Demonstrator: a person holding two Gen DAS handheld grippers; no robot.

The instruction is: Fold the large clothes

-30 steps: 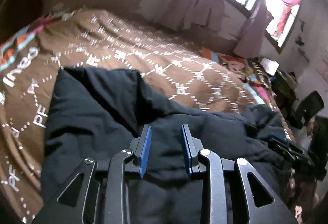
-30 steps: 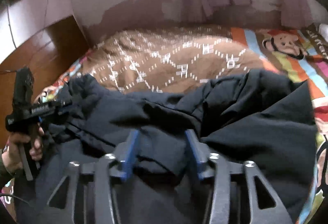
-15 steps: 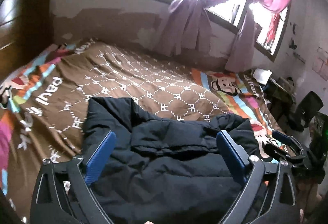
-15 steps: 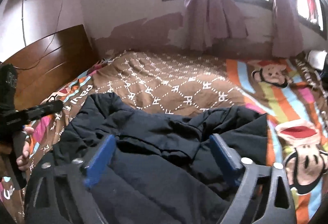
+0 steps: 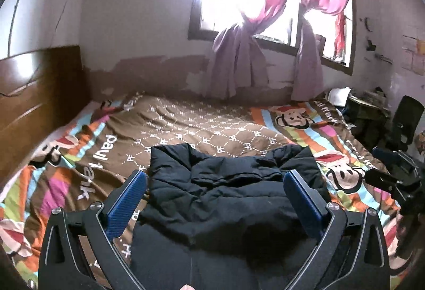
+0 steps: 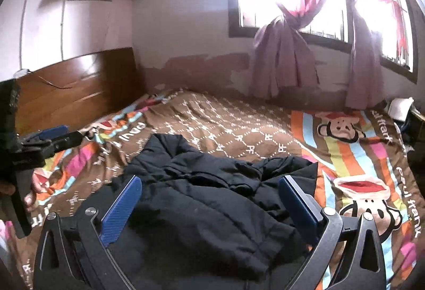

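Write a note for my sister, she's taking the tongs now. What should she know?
Left tongs: open, nothing held, lifted off the bed.
Right tongs: open, nothing held, also lifted. Both jaws have just opened.
Black coat: lies bunched on the bedspread, near its front edge, one flap laid over the body.
Done: seemingly one fold.
Left: smooth it and likely fold it smaller.

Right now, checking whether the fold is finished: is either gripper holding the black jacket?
No. Both the left gripper and right gripper are wide open above the black jacket.
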